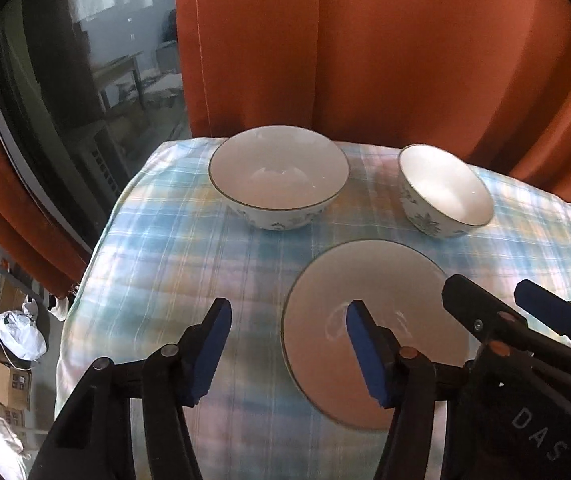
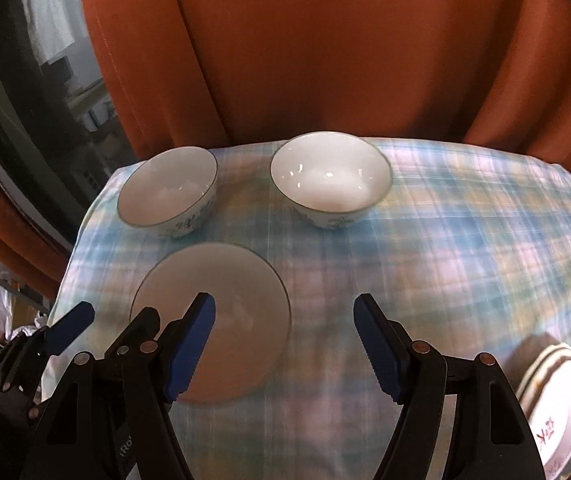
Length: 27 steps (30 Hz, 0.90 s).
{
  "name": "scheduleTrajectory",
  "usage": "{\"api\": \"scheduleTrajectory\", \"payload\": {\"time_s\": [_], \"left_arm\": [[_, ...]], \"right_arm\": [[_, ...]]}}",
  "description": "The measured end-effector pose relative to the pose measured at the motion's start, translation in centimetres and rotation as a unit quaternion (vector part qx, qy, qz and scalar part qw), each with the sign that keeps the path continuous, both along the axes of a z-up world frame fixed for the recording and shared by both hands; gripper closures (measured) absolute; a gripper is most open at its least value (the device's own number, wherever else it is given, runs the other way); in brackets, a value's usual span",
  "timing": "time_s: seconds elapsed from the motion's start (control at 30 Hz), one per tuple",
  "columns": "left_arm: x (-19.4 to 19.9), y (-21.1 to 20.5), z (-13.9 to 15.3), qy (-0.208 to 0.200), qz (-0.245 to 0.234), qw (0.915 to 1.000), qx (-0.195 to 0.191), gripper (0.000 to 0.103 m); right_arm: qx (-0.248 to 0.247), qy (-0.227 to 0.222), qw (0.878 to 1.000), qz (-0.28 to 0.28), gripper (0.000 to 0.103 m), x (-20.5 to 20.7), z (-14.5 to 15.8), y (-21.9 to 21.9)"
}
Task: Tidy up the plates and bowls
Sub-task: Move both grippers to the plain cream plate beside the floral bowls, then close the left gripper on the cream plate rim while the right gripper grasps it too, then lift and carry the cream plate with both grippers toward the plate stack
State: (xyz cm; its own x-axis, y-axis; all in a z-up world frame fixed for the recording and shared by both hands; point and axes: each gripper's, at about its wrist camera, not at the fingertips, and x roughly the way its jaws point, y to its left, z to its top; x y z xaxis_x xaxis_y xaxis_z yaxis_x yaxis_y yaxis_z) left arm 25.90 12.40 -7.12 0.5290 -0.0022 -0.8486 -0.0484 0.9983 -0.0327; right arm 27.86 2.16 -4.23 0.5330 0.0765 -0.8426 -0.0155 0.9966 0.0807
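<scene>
Lying under both gaping grippers' inner fingers (image 1: 365, 352): plate (image 1: 365, 280).

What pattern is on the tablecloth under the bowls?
The tablecloth is a pastel plaid in light blue, white and pale yellow, clearest in the left wrist view.

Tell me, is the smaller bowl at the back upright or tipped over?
Upright. The smaller bowl sits on its base on the plaid cloth, its rim facing up and white inside showing.

Plaid tablecloth (image 2: 445, 240) covers the table. On it: a white plate (image 2: 221, 280) near centre, a wide bowl (image 2: 167, 196) at eleven o'clock of it, a second bowl (image 2: 331, 178) at one o'clock, and stacked dishes (image 2: 553, 400) away at four o'clock, by the edge.
</scene>
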Motion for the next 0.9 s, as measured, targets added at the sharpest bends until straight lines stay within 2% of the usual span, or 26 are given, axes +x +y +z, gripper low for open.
{"api": "scheduleTrajectory", "payload": {"time_s": [0.17,0.3,0.4,0.63,0.67,0.9], "left_arm": [[1.5,0.2,-1.8,0.023,0.004,0.9997,-0.002,0.045],[2.2,0.0,-3.3,0.047,-0.006,0.9989,-0.009,0.056],[2.6,-0.2,-4.1,0.055,-0.014,0.9983,-0.012,0.06],[3.3,-0.6,-5.3,0.076,-0.019,0.9968,-0.02,0.074],[3.5,-0.9,-5.4,0.078,-0.022,0.9964,-0.023,0.077],[3.1,-1.7,-5.1,0.071,-0.029,0.997,-0.006,0.077]], "right_arm": [[0.004,0.024,1.0,0.006,0.036,2.3,-1.9,0.5],[0.012,0.048,0.999,0.01,0.044,3.2,-3.5,0.9],[0.013,0.06,0.998,0.01,0.05,3.4,-4.4,1.3],[-0.005,0.067,0.998,0.01,0.073,3.7,-5.5,1.2],[-0.004,0.069,0.998,0.01,0.074,3.7,-5.5,1.0],[-0.004,0.075,0.997,0.013,0.076,3.6,-5.5,0.8]]}}
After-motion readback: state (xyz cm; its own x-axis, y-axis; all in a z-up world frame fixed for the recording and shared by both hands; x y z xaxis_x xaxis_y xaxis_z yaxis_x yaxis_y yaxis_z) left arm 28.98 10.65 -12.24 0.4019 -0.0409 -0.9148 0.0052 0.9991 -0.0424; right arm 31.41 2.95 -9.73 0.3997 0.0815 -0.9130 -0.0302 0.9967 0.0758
